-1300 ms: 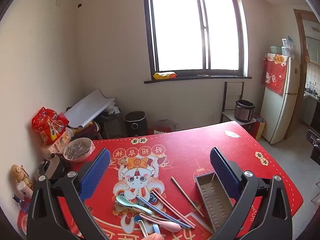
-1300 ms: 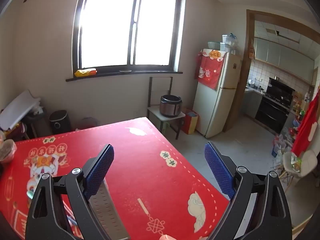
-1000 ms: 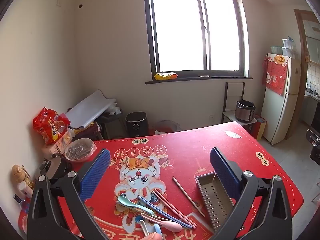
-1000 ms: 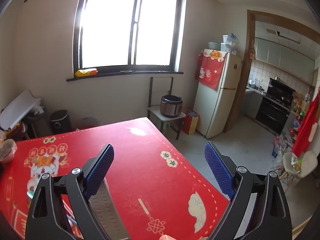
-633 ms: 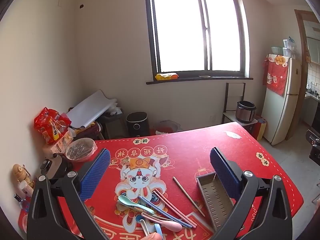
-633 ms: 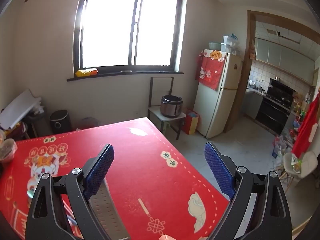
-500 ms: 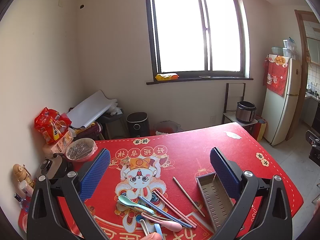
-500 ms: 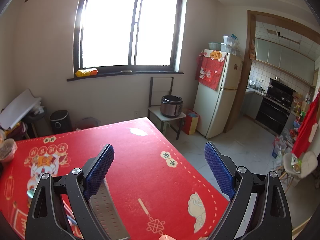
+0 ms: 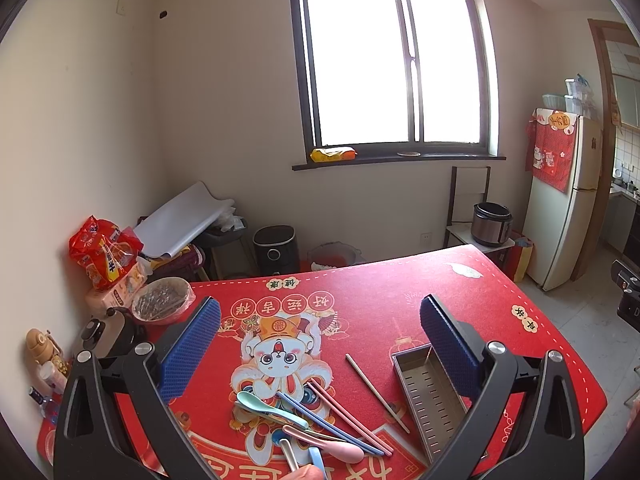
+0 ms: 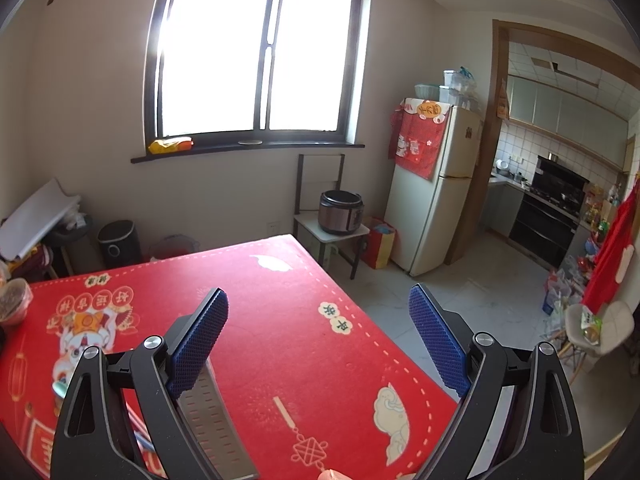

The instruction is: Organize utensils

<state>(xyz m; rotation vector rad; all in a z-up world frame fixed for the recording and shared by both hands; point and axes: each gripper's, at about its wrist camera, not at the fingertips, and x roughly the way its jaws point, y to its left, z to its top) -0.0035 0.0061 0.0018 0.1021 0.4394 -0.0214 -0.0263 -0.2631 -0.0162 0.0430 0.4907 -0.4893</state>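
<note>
Left tool point(image 9: 320, 328) spread wide above utensils point(image 9: 316, 420), right tool point(image 10: 318, 318) likewise, both empty

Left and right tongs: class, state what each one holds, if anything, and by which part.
Nothing is held. The left tongs are open above the utensils, and the right tongs are open over the red mat, with nothing between their pads.

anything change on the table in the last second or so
Almost nothing. The left gripper drifted very slightly, so its view shifted a little; nothing was gripped or released. The spoons, chopsticks and metal tray lie where they were, and both grippers, the right one too, stay open and empty.
</note>
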